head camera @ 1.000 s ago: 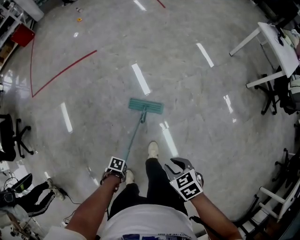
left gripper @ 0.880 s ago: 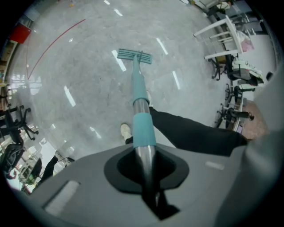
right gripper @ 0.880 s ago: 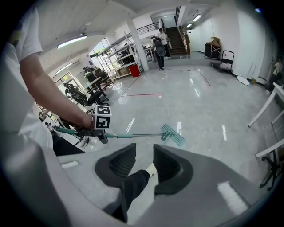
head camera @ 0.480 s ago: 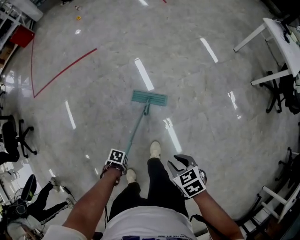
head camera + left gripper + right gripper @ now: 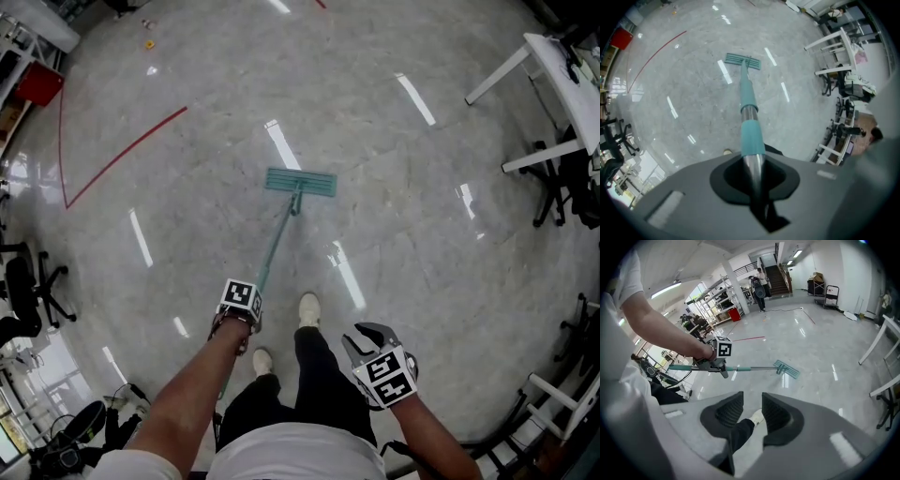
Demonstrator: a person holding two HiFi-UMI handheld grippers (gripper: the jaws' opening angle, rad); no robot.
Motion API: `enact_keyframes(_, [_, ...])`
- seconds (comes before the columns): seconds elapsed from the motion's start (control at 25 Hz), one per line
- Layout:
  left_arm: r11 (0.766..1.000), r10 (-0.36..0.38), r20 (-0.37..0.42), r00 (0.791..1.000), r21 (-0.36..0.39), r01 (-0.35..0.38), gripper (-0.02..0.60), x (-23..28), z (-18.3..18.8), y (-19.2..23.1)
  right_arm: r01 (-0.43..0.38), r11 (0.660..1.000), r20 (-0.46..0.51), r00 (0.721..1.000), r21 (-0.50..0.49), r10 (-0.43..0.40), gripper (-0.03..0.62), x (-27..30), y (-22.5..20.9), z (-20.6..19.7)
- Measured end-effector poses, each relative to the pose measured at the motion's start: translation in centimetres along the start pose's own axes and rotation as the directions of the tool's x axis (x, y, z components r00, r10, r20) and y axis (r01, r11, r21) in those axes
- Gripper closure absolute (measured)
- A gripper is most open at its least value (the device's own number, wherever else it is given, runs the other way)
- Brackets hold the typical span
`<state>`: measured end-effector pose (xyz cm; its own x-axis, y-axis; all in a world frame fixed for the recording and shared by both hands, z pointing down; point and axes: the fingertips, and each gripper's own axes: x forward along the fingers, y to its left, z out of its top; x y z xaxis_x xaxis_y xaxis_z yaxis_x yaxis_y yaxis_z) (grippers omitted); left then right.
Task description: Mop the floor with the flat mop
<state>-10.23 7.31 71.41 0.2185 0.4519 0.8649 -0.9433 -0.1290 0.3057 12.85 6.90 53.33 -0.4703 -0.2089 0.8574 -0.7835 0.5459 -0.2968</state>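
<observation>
My left gripper (image 5: 754,187) is clamped on the mop handle (image 5: 749,108) (my right gripper (image 5: 752,414) hangs agape, empty). The mop head (image 5: 300,182) lies flat on the floor (image 5: 187,234) well ahead; with only 1 grip, I judge the long handle may twist, lifting an edge.

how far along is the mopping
Done: nothing certain; the floor shines all over, with no visible wet track. In hand: the left gripper is shut on the mop handle, with the mop head flat on the floor ahead; the right gripper is open and empty. Left: probably most of the floor.
</observation>
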Motion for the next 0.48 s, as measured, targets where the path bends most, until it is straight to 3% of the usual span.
enact_keyframes(0.48, [1.000, -0.021, 0.026, 0.999, -0.007, 0.021, 0.535, -2.7, 9.8, -1.9, 0.009, 0.998, -0.027, 1.000, 0.060, -0.007, 0.470, 0.0, -1.9, -1.4])
